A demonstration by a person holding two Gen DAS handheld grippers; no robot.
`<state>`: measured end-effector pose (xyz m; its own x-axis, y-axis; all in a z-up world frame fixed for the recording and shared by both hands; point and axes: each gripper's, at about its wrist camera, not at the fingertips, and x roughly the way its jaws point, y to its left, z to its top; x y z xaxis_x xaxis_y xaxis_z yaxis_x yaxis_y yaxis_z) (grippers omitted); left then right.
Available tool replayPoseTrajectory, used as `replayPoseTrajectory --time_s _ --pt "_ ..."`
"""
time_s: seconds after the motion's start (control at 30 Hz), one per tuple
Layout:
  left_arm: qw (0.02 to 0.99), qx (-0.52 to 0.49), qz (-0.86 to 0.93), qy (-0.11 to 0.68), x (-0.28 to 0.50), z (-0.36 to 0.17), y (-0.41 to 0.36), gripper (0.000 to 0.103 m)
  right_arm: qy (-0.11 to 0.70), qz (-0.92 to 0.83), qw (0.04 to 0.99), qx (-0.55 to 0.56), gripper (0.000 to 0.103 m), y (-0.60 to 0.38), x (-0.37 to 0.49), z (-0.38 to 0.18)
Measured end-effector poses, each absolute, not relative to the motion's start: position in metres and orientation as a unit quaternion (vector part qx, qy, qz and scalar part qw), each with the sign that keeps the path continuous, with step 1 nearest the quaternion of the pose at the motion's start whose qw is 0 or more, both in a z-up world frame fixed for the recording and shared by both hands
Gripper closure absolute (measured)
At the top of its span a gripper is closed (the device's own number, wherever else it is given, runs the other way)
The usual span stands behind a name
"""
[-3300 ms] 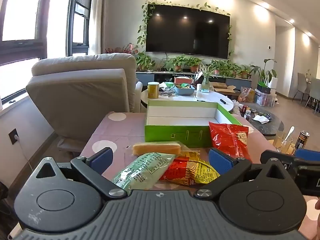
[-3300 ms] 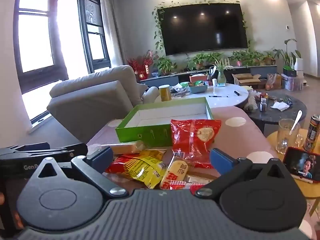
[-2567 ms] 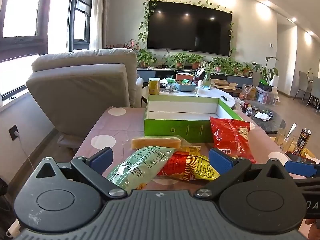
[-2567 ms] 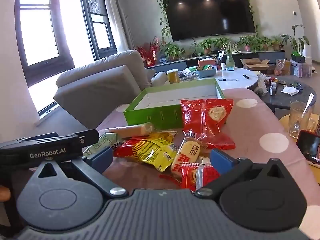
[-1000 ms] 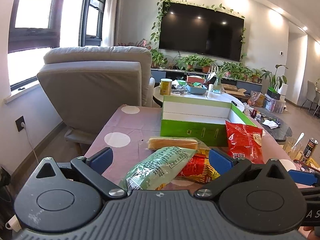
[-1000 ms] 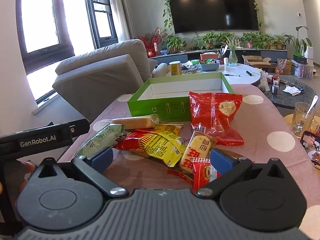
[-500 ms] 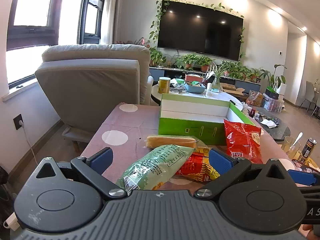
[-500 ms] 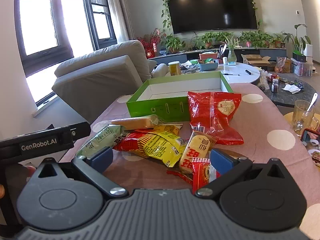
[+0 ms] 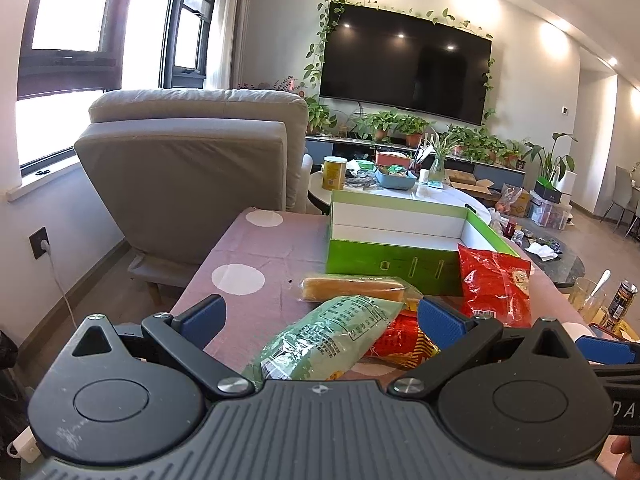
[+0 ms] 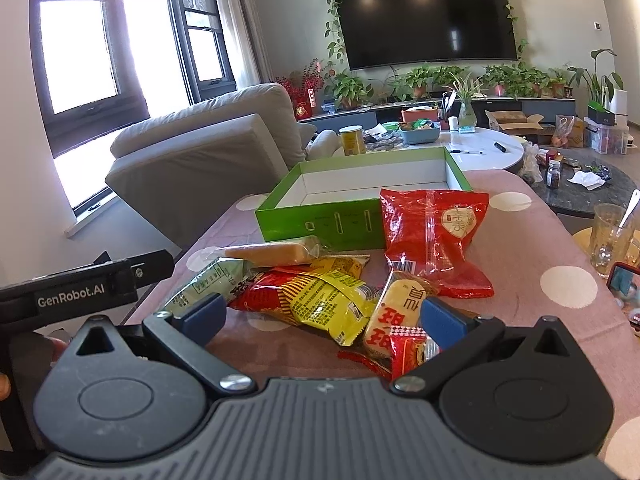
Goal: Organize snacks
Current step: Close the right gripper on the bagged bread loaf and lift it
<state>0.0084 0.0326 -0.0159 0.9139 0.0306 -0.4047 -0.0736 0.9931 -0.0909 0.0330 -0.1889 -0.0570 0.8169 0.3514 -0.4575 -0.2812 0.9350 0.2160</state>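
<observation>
Left wrist view: the left tongs [image 9: 322, 316] are wide open and hold nothing, low over the near edge of the surface [image 9: 256, 256], which has a pink cloth with white dots. Between the blue fingers lies a pale green snack bag [image 9: 324, 338]. Behind it there is a long orange snack in clear wrap [image 9: 352, 288], and to its right a red and yellow bag [image 9: 404, 340]. A big red bag [image 9: 494, 284] leans against the front right corner of the green box [image 9: 384, 260]. The box is open, white inside, and no snack is seen in it. A grey armchair [image 9: 192, 172] stands behind the surface on the left.

Right wrist view: the right tongs [image 10: 322, 314] are also wide open and empty. The red and yellow bag [image 10: 316, 298] lies between the fingers. A cream and red packet [image 10: 394, 312] lies just beside the right finger, and a small red packet [image 10: 410, 354] lies in front of it. The green box [image 10: 320, 220] is farther back, with the big red bag [image 10: 436, 232] touching its front wall. The left tongs' black body [image 10: 80, 288] is at the left edge. A glass with a spoon [image 10: 610, 236] stands at the right.
</observation>
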Motion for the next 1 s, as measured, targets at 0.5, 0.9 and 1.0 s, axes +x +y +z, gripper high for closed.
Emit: replayPoseTrajectory --time_s 0.5,0.9,1.0 --pt "0.973 -0.039 0.021 0.228 0.036 -0.019 0.035 0.001 0.288 0.181 0.936 0.089 0.021 -0.185 0.08 -0.053" --pt "0.957 -0.082 -0.006 0.278 0.098 -0.016 0.067 0.005 0.348 0.196 0.907 0.131 0.021 -0.177 0.153 -0.048" --pt "0.949 -0.098 -0.013 0.298 0.117 -0.023 0.074 0.011 0.376 0.198 0.893 0.146 0.026 -0.172 0.171 -0.056"
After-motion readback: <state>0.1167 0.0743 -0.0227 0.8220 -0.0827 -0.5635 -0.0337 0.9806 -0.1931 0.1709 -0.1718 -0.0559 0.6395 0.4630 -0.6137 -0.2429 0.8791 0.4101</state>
